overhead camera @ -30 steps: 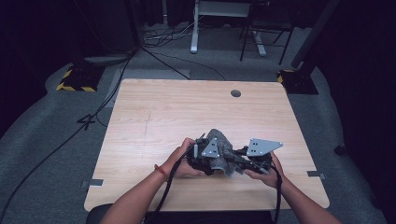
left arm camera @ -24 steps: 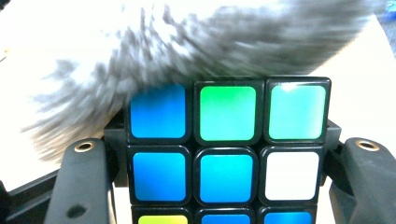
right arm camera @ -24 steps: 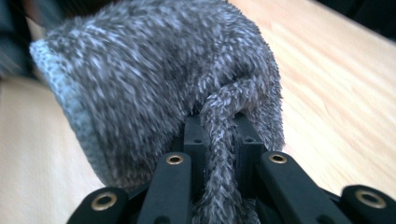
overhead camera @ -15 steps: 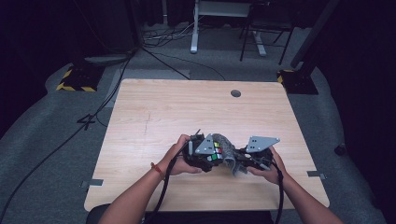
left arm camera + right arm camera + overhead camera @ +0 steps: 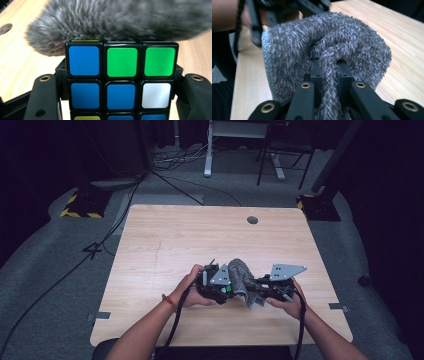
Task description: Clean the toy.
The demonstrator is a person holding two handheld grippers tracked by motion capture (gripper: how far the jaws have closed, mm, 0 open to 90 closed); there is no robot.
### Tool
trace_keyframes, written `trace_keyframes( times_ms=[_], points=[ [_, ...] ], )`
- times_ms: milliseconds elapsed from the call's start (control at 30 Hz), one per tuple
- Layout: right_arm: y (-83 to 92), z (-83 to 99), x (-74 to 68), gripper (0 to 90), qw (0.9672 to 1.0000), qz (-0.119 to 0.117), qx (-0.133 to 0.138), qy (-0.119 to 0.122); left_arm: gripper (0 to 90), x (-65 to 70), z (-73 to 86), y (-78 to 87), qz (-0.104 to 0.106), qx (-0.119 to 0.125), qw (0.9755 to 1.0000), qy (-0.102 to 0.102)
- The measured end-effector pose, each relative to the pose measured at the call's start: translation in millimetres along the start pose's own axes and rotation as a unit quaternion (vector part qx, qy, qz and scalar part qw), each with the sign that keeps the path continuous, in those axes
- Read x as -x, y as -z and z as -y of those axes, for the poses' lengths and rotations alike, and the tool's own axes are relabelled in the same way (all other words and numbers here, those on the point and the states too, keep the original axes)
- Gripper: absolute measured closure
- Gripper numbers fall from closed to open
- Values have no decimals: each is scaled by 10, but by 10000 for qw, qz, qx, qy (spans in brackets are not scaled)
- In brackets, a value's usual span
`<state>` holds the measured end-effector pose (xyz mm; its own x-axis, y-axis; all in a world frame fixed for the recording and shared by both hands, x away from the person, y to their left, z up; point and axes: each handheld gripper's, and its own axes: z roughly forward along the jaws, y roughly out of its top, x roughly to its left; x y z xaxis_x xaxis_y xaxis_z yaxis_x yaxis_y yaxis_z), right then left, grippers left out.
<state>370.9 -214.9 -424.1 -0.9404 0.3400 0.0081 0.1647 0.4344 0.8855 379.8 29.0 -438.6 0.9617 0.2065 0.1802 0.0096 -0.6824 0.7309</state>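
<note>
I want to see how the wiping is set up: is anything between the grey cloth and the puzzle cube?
Nothing visible. The left gripper clamps the cube, and the fuzzy grey cloth, pinched in the right gripper, lies right against the cube's top edge, above the wooden table.
</note>
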Motion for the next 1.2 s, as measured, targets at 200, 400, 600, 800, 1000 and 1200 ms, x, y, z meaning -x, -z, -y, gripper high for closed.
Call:
trace_keyframes(
  times_ms=[200,400,600,800,1000,1200],
  points=[
    [-8,-26,-57,799,9989,339,-249,224,336,8,-22,12,-138,2,9999,1],
    [-27,-101,-167,799,9981,320,-182,485,337,8,-22,-15,-84,-31,10000,45],
    [-80,42,42,800,9977,393,-544,-53,337,11,-30,72,-29,212,9998,49],
    [-170,143,138,799,9956,233,-886,-178,336,-5,-47,160,11,561,9984,108],
    [-112,119,97,797,9988,-241,-342,-241,333,-36,-7,140,144,637,9977,198],
    [-21,33,42,797,9997,-179,-115,-83,330,-9,-5,71,46,339,9994,50]
  ],
)
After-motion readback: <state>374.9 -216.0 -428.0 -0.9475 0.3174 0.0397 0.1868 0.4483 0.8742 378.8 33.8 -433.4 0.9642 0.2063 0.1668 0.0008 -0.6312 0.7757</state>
